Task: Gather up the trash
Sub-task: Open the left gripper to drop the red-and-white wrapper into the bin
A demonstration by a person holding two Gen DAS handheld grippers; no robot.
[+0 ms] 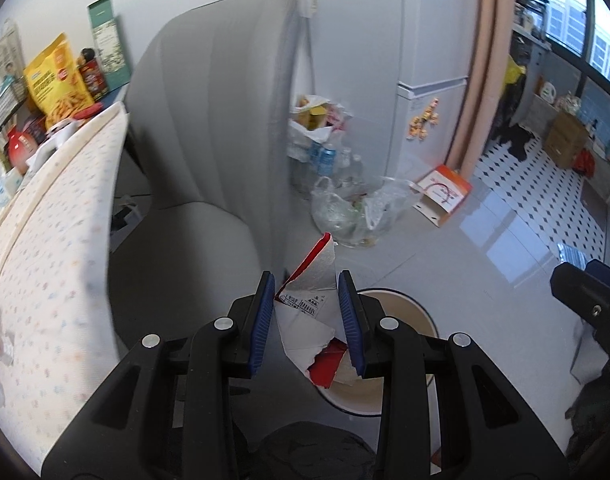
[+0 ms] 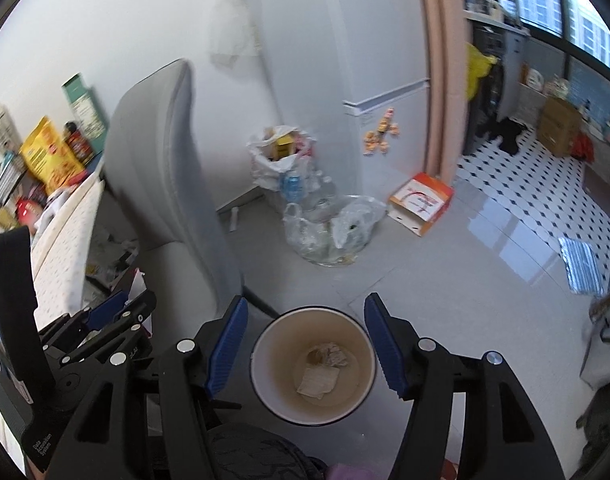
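My left gripper is shut on a torn red-and-white paper wrapper, which stands up between the blue pads. Below it is a round white bin, partly hidden by the wrapper and fingers. In the right wrist view the bin lies directly under my right gripper, which is open with nothing between its fingers. Crumpled paper scraps lie on the bin's floor. The left gripper shows at the lower left there, and the right gripper at the right edge of the left wrist view.
A grey padded chair stands just left of the bin, beside a table with a dotted cloth and snack packs. Clear plastic bags of bottles, a full white bag, an orange box and a fridge lie beyond.
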